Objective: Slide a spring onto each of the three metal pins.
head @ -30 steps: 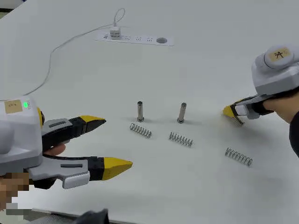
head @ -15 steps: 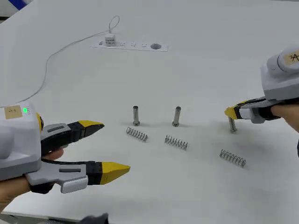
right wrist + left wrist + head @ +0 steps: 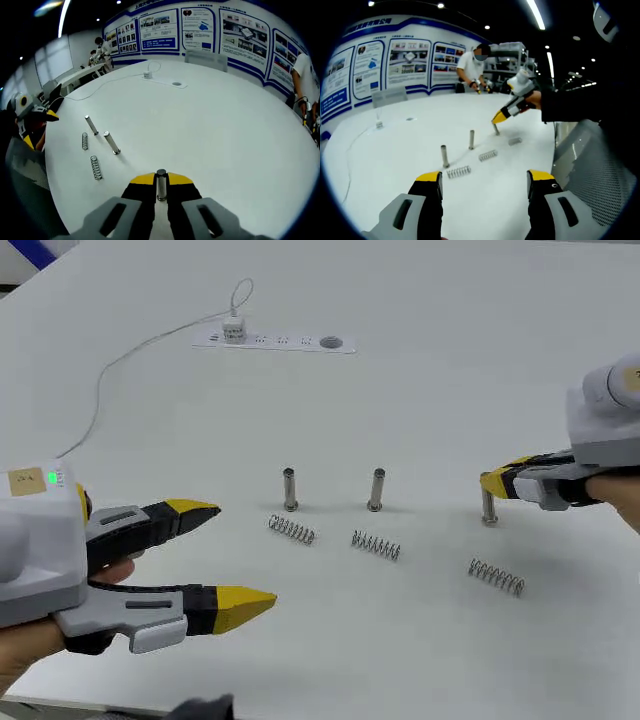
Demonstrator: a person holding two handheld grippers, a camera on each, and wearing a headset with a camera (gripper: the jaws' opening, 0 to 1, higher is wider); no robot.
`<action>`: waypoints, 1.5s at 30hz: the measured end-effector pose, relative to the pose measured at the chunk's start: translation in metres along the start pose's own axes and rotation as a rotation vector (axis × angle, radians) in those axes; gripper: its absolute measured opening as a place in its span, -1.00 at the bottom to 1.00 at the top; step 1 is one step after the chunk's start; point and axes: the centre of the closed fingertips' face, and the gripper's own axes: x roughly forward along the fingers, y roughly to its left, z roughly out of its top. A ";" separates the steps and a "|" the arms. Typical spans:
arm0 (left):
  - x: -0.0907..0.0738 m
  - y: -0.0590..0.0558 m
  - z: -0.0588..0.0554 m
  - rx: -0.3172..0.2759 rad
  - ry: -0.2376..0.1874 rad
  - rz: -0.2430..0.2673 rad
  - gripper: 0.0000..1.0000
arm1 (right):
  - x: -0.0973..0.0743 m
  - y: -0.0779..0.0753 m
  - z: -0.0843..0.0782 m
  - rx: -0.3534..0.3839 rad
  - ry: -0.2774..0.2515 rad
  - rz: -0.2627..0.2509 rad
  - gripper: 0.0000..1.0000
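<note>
Tilted earlier, third pin (image 3: pixel 489 510) now upright, clamped in right gripper (image 3: pixel 491 483).

Head view: most of the right gripper (image 3: pixel 490 482) cut off by the right edge, behind its jaws. Cannot tell there whether the tips touch the third pin (image 3: pixel 489 508) just beneath them. Right gripper view: lower shaft and foot of that pin hidden between the jaws clamped on it. Left gripper (image 3: pixel 243 552) cut by the left edge behind its jaws, with nearly all of the hand (image 3: pixel 25 648) covered beneath its body. Left gripper view: third spring (image 3: pixel 515 141), well ahead of the spread jaws, blurred to a small grey smudge. Power strip (image 3: pixel 272 341) far beyond both grippers, sockets too small to count. Cable (image 3: pixel 130 352) lost behind the left gripper's body.
</note>
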 end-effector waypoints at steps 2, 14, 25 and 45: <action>-0.001 0.000 0.000 0.002 0.001 0.001 0.40 | 0.000 0.002 0.000 0.001 -0.003 0.003 -0.83; -0.002 -0.001 0.002 0.008 0.006 0.009 0.40 | -0.012 0.001 -0.008 0.005 -0.028 -0.004 -0.83; 0.000 -0.004 0.000 0.008 0.016 0.000 0.40 | -0.007 0.004 -0.026 -0.026 0.000 -0.007 -0.81; -0.001 -0.001 0.000 -0.001 0.012 0.007 0.40 | 0.016 0.001 -0.032 -0.066 0.051 0.000 -0.81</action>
